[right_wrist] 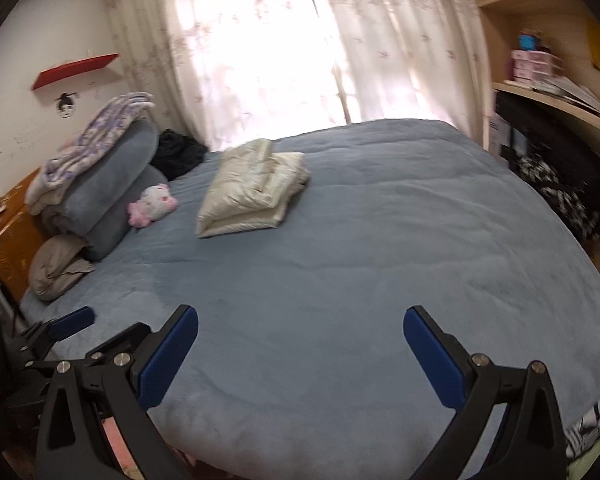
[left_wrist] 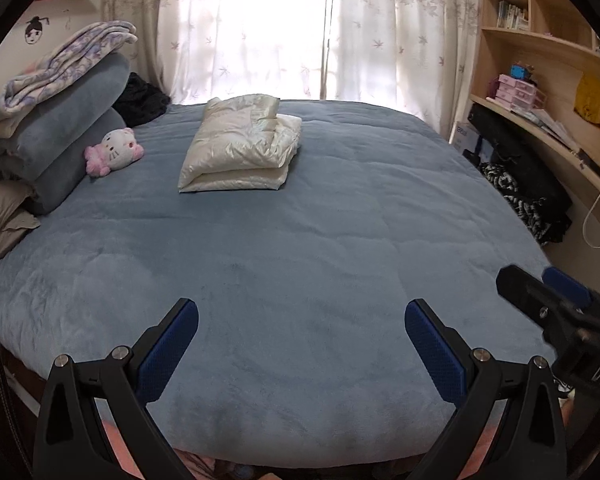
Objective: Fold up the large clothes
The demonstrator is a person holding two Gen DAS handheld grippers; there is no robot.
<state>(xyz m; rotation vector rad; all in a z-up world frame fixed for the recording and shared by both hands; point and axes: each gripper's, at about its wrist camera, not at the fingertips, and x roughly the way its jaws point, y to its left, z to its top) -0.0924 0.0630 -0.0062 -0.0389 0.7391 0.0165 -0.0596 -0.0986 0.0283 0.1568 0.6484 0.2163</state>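
Both grippers spread wide and carrying nothing: left gripper (left_wrist: 301,322) low over the near edge of the wide grey-blue plush bed cover (left_wrist: 320,272), right gripper (right_wrist: 301,330) just beside it, same height, same gap between the pads. Cream-white glossy puffer jacket (left_wrist: 242,144) straight ahead of the fingertips, well apart from them, toward the window end of the bed and a bit left of centre between the left gripper's fingers. Already bundled into a chunky stack, sleeves tucked in, one flap lying loose on top, so probably finished or one tidy-up fold short; hard to call from here. Pink-and-white plush cat toy (left_wrist: 114,151) off to the left beyond the left fingertip, near the jacket but not touching it. Rolled grey-blue blankets (left_wrist: 66,128) with a purple-patterned throw on top further left again. Black heap of fabric (left_wrist: 142,100) behind those, possibly the next garment, can't tell. For a clean job: reach far forward, come in low and flat along the cover, pinch only the loose top flap at its two corners, lift together, lay it flush with the stack's edges. Slippery shell plus puffy fill looks prone to springing back, so worth pressing down after letting go. Careful not to snag the cover underneath.
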